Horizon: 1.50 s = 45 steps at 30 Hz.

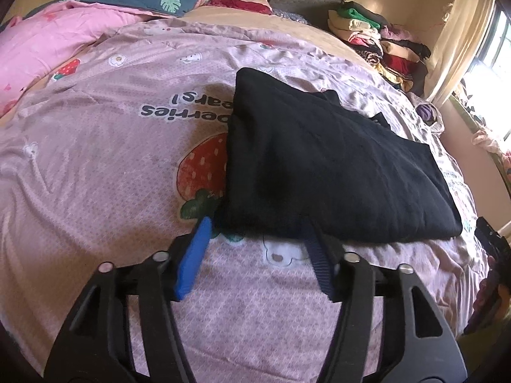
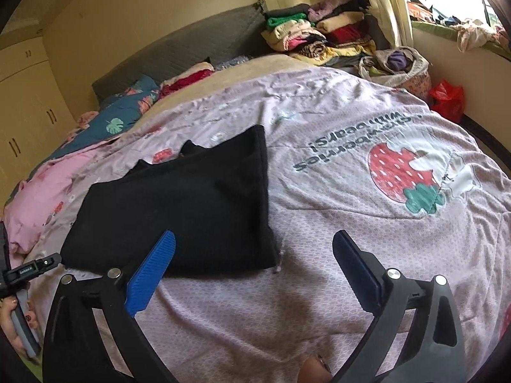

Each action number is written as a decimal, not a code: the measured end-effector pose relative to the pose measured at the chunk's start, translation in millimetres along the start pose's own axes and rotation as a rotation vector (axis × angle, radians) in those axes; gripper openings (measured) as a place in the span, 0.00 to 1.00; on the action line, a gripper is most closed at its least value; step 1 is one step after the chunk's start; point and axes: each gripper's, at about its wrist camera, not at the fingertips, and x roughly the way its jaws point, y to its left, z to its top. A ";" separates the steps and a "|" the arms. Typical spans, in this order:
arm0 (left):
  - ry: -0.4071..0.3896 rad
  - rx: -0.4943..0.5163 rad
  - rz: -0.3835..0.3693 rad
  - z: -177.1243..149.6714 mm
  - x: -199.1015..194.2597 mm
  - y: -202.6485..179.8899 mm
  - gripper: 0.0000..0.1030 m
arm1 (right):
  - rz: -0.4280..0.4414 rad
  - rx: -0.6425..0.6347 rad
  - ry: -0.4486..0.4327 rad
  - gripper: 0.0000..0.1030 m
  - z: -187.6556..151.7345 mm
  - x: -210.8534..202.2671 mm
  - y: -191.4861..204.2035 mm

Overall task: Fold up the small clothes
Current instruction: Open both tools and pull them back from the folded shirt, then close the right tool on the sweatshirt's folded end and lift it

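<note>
garment: black folded garment (image 1: 322, 166) is lying flat on the bed's lilac strawberry-print cover (image 1: 95, 166), near the front edge of the bed, one folded layer sitting on top toward the far side
left gripper: left gripper (image 1: 255, 226) is sitting released at the garment's near edge; blue pads are straddling the near-left corner, not pressing on it; cloth edge is lying just between the tips
right gripper: right gripper (image 2: 254, 245) is standing spread wide, holding nothing; its left pad is overlapping the garment's near-right corner in view, its right pad is hanging over bare cover
hand: a hand (image 2: 14, 316) is gripping the left tool's handle at the left rim of the right wrist view
background: stacked folded clothes (image 1: 377, 38) are sitting at the far corner by the headboard; pink quilt (image 1: 48, 38) is lying bunched on the far left
cannot tell: whether the pads are touching the cloth
</note>
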 end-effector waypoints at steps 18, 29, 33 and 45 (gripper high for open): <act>-0.023 0.017 0.016 -12.0 -21.8 5.8 0.91 | -0.033 -0.178 -0.020 0.96 -12.6 -7.8 55.0; -0.024 -0.084 0.054 -6.8 -24.5 55.4 0.91 | 0.078 -0.445 0.032 0.96 -39.4 11.2 161.5; -0.027 -0.091 0.071 -0.7 -24.5 66.8 0.91 | 0.137 -0.525 0.066 0.96 -51.5 24.8 209.4; -0.026 -0.062 0.107 31.8 -9.6 81.7 0.91 | 0.107 -0.825 0.115 0.96 -85.4 78.2 316.2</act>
